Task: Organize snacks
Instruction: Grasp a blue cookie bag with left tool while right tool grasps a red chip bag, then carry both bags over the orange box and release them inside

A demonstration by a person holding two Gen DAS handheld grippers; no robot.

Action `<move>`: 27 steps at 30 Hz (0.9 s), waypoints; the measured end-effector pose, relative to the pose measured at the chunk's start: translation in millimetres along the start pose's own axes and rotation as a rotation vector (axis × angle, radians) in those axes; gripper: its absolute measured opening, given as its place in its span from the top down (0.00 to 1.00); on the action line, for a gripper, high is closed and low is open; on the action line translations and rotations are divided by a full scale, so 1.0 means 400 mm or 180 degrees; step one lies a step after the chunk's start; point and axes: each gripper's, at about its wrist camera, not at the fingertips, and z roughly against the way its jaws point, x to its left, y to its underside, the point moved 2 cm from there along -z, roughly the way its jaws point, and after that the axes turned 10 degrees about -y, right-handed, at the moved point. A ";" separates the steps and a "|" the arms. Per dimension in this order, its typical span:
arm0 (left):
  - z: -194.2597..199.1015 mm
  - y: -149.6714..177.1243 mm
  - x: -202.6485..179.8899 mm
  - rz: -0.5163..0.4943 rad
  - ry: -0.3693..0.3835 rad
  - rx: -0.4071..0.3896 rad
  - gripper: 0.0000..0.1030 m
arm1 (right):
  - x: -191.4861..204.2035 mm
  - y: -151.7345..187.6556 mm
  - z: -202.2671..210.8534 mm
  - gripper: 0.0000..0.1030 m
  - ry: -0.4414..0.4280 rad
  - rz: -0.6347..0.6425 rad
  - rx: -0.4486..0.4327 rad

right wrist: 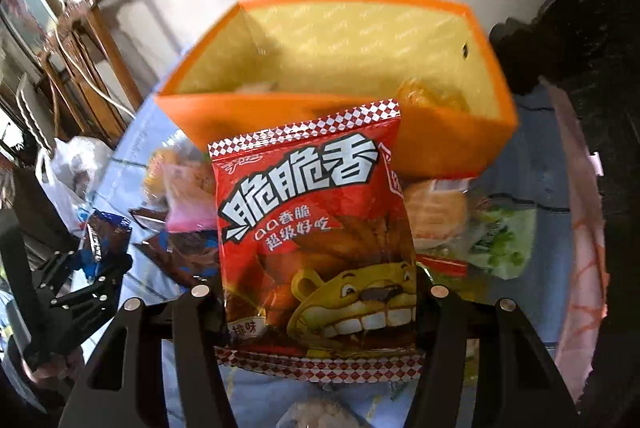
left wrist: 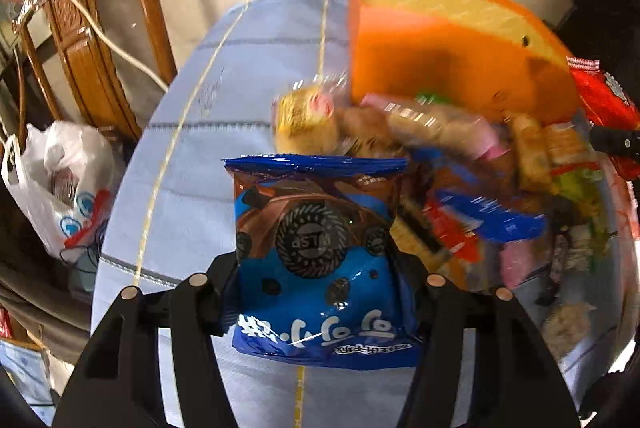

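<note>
My left gripper (left wrist: 320, 280) is shut on a blue cookie packet (left wrist: 316, 252), which stands upright between its jaws above the light blue tablecloth (left wrist: 248, 68). A red snack bag (right wrist: 316, 240) with a cartoon lion is held upright in my right gripper (right wrist: 320, 292), which is shut on it. An orange bag (right wrist: 340, 68) with a yellow lining stands open behind it, with a snack or two inside. A heap of loose snack packets (left wrist: 460, 168) lies in front of the orange bag (left wrist: 420, 68). The left gripper (right wrist: 80, 268) with its blue packet shows at the lower left of the right wrist view.
A wooden chair (left wrist: 92, 28) with a white cord stands left of the table. A white plastic bag (left wrist: 60, 188) sits on the floor below it. A pink cloth (right wrist: 580, 228) hangs at the table's right edge, beside dark furniture (right wrist: 580, 28).
</note>
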 end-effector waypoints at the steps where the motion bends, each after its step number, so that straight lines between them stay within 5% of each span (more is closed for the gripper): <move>1: 0.025 -0.010 -0.007 -0.0006 0.0047 -0.0051 0.44 | -0.018 -0.003 0.030 0.41 0.0027 0.0026 -0.0068; 11: 0.241 -0.138 -0.048 -0.0136 0.0328 -0.0653 0.44 | -0.084 -0.024 0.215 0.41 -0.0468 -0.0213 -0.0546; 20: 0.254 -0.156 -0.074 -0.0159 0.0400 -0.0625 0.44 | -0.083 -0.005 0.282 0.41 -0.0935 -0.0355 -0.0614; 27: 0.264 -0.225 -0.064 -0.0121 0.0488 -0.0618 0.44 | -0.073 -0.056 0.311 0.41 -0.0647 -0.0376 -0.0763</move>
